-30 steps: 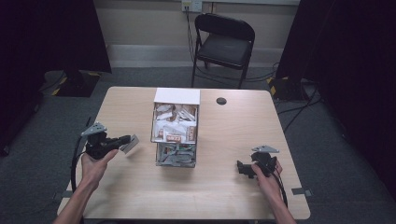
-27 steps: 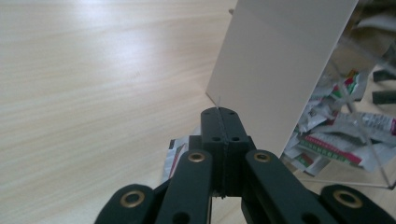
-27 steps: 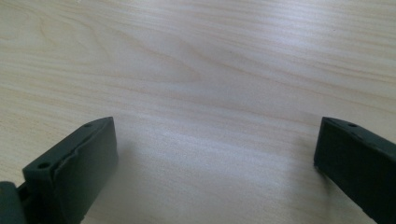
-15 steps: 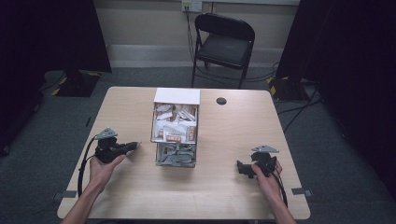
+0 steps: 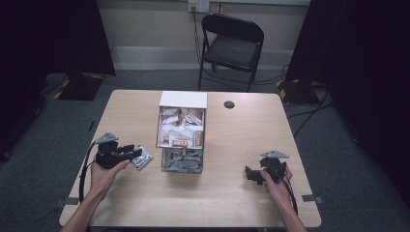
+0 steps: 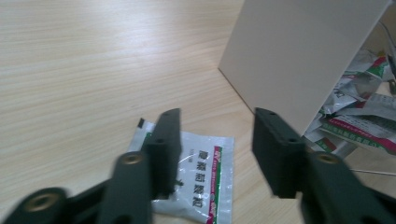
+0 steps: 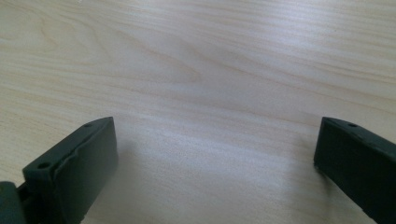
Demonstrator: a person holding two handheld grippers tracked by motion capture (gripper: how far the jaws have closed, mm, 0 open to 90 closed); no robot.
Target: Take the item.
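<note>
Left tool [image 5: 137, 153] w/ jaws apart, nothing clamped; a white packet [image 6: 192, 175] lies flat on the bench [image 5: 241, 203] just under and between them. Ahead-right of it, close, a white box [image 6: 299, 51] of packets [image 6: 359, 116] blocks that side. Right tool [image 5: 252, 175] jaws wide apart over bare bench, well apart from the box. Chair [image 5: 232, 46] beyond the bench.

The table [image 7: 196, 70] is pale wood-grain laminate, smooth with a soft sheen. The sachet [image 6: 196, 175] looks like glossy white plastic film with printed text. The box [image 6: 299, 51] has a matt cream card wall. The left hand-held gripper [image 6: 212, 149] has matt black plastic jaws with brass-coloured pivots.
</note>
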